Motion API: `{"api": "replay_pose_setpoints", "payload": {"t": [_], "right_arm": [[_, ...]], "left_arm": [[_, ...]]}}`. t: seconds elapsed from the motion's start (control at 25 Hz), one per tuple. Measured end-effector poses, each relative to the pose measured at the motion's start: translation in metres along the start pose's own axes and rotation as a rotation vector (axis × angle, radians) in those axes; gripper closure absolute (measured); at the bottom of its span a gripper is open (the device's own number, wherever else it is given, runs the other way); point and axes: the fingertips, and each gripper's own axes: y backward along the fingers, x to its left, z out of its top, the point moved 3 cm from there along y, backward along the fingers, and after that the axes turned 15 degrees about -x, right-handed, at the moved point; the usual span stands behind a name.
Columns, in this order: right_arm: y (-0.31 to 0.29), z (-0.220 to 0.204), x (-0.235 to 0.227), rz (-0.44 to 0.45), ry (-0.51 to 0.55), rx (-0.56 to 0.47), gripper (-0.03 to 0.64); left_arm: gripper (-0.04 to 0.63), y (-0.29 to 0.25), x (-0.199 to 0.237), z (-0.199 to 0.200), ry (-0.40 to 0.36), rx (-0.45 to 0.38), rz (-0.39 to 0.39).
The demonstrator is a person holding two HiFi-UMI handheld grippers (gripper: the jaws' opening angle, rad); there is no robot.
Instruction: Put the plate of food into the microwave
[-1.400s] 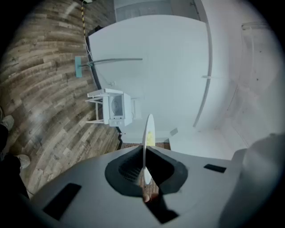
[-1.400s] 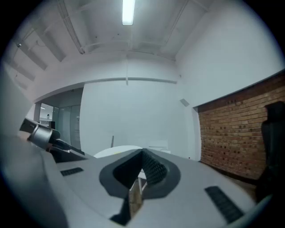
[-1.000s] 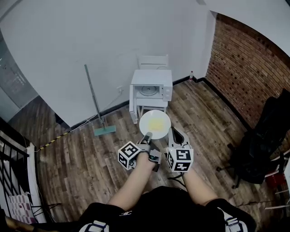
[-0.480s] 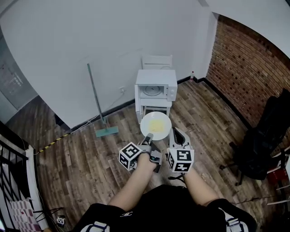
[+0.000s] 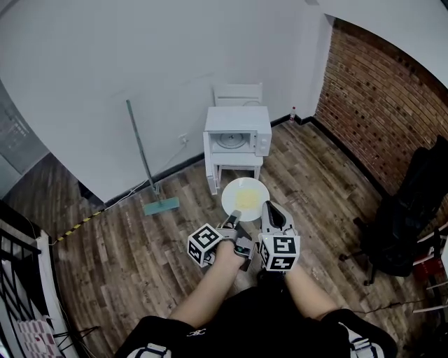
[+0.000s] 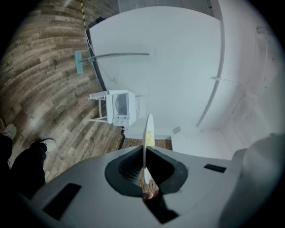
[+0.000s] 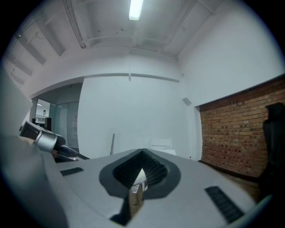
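Left gripper (image 5: 230,219): we have it clamped on the near rim of the plate (image 5: 256,189).
Plate: held level above the wooden floor (image 5: 140,245), yellow food (image 5: 244,199) on it, short of the microwave (image 5: 236,130).
Right gripper (image 5: 271,210): just beside our plate, jaws seemingly pressed together on nothing.
Microwave: on a white stool (image 5: 238,165), door open.

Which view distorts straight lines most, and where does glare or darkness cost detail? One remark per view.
Head view: evenly lit, brick wall bows mildly. Left gripper view: strongest fisheye, floor planks curve, black corners, plate edge-on yet sharp. Right gripper view: ceiling light blows out, corners black.
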Motion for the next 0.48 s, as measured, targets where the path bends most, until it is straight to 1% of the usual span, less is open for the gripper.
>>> {"api": "replay_pose_setpoints", "payload": {"t": [0.12, 0.24, 0.48], "right_arm": [[-0.028, -0.008, -0.016, 0.016, -0.020, -0.014, 0.611], [-0.070, -0.012, -0.035, 0.046, -0.026, -0.036, 0.611], [-0.157, 0.004, -0.091, 0.094, -0.040, -0.079, 0.611]], "left_arm": [[0.586, -0.027, 0.001, -0.002, -0.001, -0.013, 0.007], [0.586, -0.067, -0.006, -0.001, -0.006, -0.041, 0.004], [0.586, -0.155, -0.051, -0.001, -0.034, -0.116, -0.061]]}}
